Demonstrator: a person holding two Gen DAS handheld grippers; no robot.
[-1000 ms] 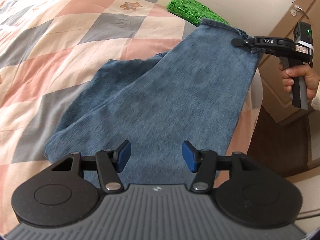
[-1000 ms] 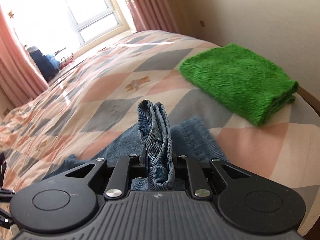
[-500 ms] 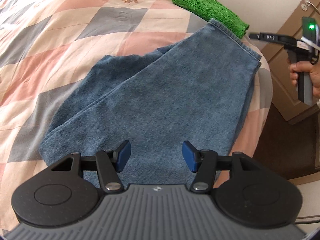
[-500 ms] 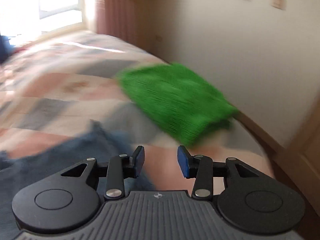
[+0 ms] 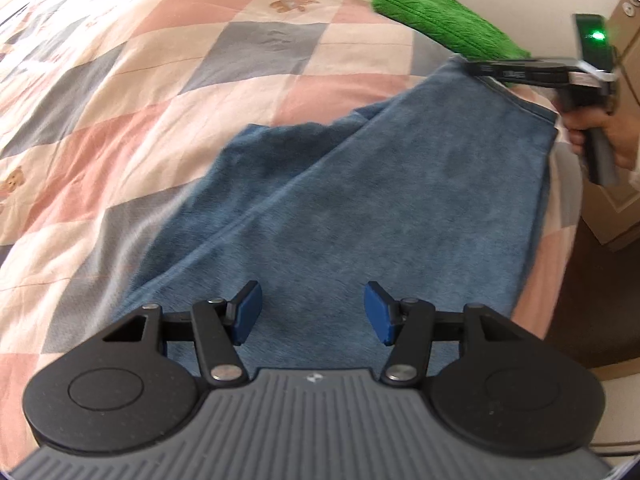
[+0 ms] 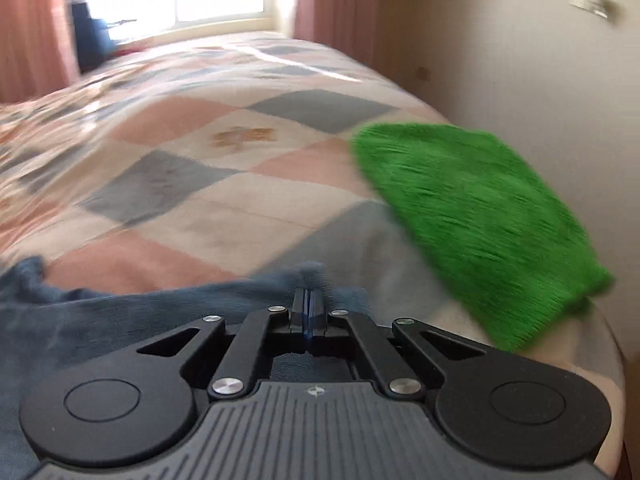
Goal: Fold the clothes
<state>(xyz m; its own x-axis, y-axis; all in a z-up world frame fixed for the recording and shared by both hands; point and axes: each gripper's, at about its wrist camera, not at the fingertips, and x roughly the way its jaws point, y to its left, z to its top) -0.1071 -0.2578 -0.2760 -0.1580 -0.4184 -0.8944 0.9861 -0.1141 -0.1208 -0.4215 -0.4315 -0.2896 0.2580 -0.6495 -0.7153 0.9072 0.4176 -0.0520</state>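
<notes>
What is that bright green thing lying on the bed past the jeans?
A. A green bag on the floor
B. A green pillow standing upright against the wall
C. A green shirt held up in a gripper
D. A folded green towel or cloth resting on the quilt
D: the green cloth lies folded flat on the checked quilt, near the bed's edge, beyond the jeans; no gripper holds it.

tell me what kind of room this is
Most likely a bedroom: a bed with a patchwork quilt, a curtained window behind it, and blue jeans laid out on the quilt beside a folded green towel.
</notes>
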